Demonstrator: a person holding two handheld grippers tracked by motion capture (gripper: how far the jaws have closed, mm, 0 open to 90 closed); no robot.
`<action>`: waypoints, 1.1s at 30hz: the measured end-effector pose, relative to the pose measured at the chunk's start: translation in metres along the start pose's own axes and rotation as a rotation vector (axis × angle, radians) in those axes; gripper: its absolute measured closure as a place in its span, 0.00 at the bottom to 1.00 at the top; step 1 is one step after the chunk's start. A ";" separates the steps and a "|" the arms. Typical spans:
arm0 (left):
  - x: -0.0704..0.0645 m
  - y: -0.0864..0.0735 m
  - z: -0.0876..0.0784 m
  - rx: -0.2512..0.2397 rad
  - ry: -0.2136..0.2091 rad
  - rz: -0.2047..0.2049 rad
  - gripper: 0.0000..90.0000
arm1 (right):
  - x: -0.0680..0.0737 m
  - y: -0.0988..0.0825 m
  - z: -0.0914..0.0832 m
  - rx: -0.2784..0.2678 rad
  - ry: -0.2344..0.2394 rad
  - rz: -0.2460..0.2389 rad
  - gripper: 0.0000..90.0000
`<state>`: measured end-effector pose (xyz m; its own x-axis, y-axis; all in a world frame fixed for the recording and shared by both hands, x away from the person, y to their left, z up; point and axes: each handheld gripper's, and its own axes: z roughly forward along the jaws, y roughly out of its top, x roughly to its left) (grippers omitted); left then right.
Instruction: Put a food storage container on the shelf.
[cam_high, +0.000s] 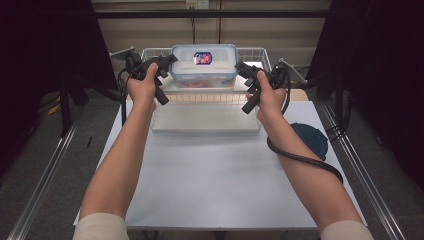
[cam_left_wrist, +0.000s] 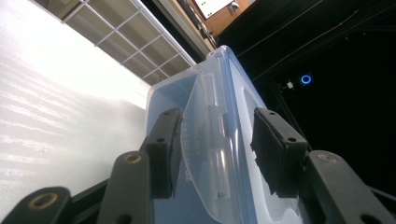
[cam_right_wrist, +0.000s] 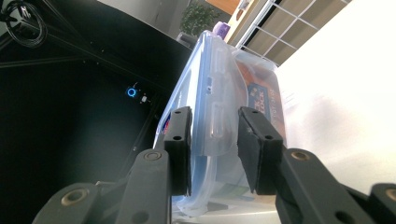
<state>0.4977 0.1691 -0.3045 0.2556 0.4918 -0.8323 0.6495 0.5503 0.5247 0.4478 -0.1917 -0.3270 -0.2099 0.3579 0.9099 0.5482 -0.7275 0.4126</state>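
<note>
A clear plastic container (cam_high: 203, 65) with a blue-sealed lid and a red and blue label is between my two grippers, over the far part of a white wire basket (cam_high: 205, 125). My left gripper (cam_high: 169, 75) is at its left end. In the left gripper view the jaws (cam_left_wrist: 215, 135) pinch that end of the container (cam_left_wrist: 163, 98), one pad under the latch flap (cam_left_wrist: 210, 116) and one on the lid. My right gripper (cam_high: 242, 82) holds the right end. In the right gripper view its pads (cam_right_wrist: 214, 135) close on the container (cam_right_wrist: 224, 70) across the latch flap. Something red lies inside.
The basket stands at the far middle of a white table (cam_high: 215, 175). A round dark blue lid (cam_high: 312, 140) lies at the table's right edge, beside the right forearm. Metal rails run along both sides of the table. A black cable loops under the right wrist.
</note>
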 end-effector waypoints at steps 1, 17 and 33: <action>0.000 0.000 0.001 -0.001 -0.001 -0.007 0.59 | 0.000 0.000 0.001 -0.003 -0.002 0.000 0.74; 0.004 -0.002 0.013 -0.017 0.015 0.003 0.56 | -0.003 0.003 0.006 -0.027 -0.019 -0.023 0.70; 0.003 -0.009 0.008 -0.021 0.014 0.074 0.45 | 0.003 0.001 0.004 -0.008 -0.016 -0.073 0.59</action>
<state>0.4981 0.1603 -0.3128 0.2921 0.5415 -0.7884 0.6138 0.5261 0.5887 0.4503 -0.1889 -0.3237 -0.2362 0.4191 0.8767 0.5255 -0.7038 0.4780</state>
